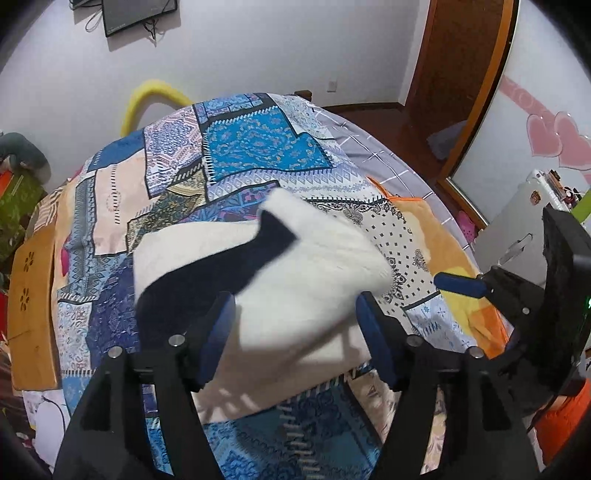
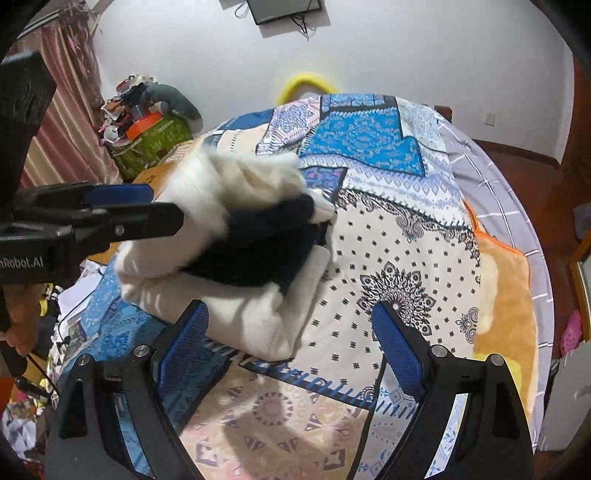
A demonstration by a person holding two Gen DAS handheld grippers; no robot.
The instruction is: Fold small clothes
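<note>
Left wrist view: left gripper (image 1: 297, 334) stands released over the folded white-and-dark garment (image 1: 295, 266) resting on the bedspread (image 1: 258, 147), right gripper (image 2: 291, 347) likewise released alongside.

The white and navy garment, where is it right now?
The white and navy garment lies on the patchwork bedspread, mid-frame in both wrist views, just ahead of the open left gripper.

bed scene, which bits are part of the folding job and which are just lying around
Job: white garment with a dark panel; left gripper, open; right gripper, open.

Lying about: patchwork bedcover; orange blanket; wall screen; yellow arch; wooden board.
</note>
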